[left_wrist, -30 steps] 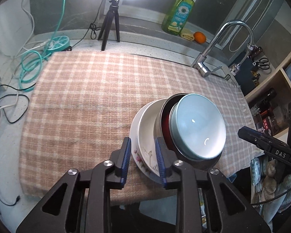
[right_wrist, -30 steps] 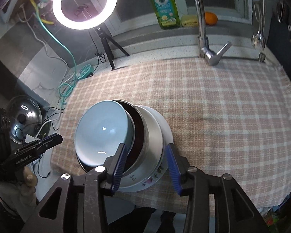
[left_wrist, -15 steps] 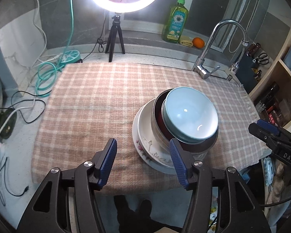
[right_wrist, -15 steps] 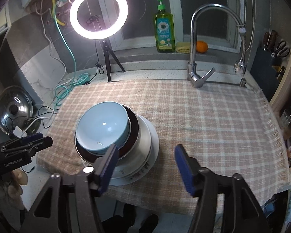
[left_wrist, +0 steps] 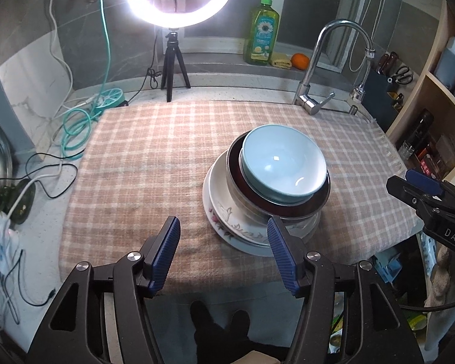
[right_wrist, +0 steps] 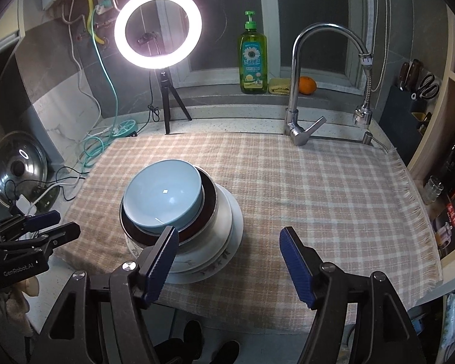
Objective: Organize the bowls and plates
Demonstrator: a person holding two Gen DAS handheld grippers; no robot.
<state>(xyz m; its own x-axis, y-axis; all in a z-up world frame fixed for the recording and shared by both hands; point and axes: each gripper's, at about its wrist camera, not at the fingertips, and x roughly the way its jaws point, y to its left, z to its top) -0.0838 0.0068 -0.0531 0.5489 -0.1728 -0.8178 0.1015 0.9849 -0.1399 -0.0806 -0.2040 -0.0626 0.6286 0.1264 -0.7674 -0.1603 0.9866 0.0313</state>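
With both tools clear of the stack, nothing is held: left gripper (left_wrist: 223, 254) and right gripper (right_wrist: 229, 261) both sit spread, jaws having just opened, nothing between them. Stack sits on the checked cloth (right_wrist: 318, 188) near its front edge: light blue bowl (right_wrist: 163, 195) nested in a dark bowl (right_wrist: 207, 209), on a white bowl (left_wrist: 220, 188), on a floral plate (left_wrist: 227, 227). Likely heavy, glazed, slippery and chip-prone. Grip the rims only, top piece first.
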